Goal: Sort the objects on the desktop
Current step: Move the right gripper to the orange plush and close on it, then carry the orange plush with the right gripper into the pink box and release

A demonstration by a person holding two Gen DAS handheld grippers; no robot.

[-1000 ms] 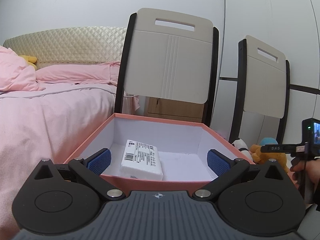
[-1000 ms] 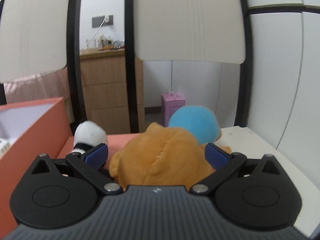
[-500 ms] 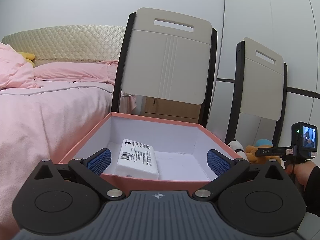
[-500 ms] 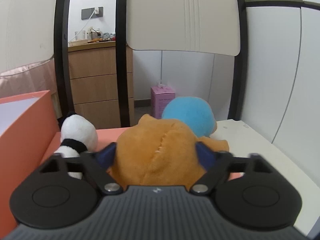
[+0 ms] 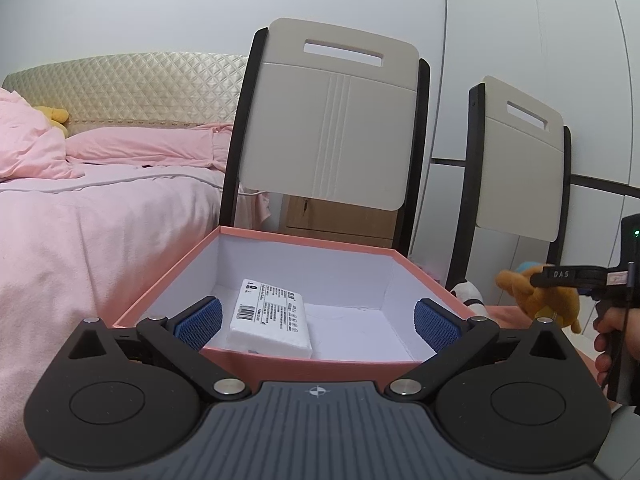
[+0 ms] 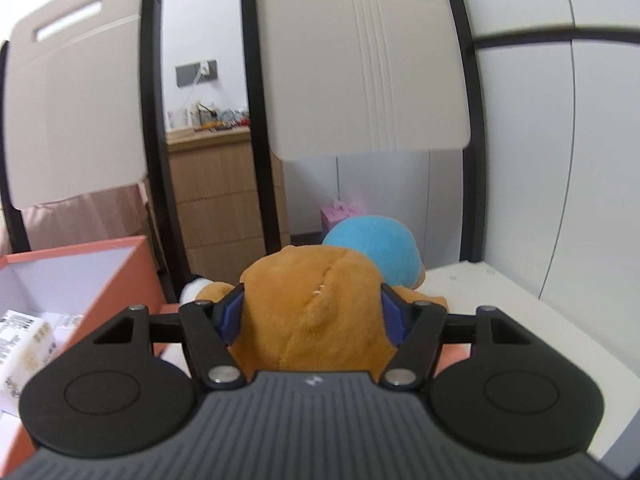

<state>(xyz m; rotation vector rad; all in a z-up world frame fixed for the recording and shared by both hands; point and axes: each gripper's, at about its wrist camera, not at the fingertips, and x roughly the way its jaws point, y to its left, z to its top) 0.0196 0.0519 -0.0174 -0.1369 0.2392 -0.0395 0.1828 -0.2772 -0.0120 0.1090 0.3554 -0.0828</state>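
My right gripper (image 6: 314,314) is shut on an orange plush toy (image 6: 312,300) with a blue cap (image 6: 372,244) and holds it lifted, to the right of the pink box (image 6: 120,276). The toy also shows in the left wrist view (image 5: 536,300), held up at the right. My left gripper (image 5: 316,320) is open and empty at the near wall of the pink box (image 5: 304,360). A white tissue pack (image 5: 272,318) lies inside the box. A black-and-white panda plush (image 5: 468,294) sits right of the box, mostly hidden behind the orange toy in the right wrist view.
Two chair backs (image 5: 332,136) (image 5: 520,168) stand behind the table. A pink bed (image 5: 80,220) is to the left. A wooden drawer unit (image 6: 216,200) and a small pink box (image 6: 340,216) stand further back. The white tabletop (image 6: 500,300) extends right.
My right gripper closed on the orange plush toy and lifted it, moving left towards the box. My left gripper stayed open at the box's near wall.
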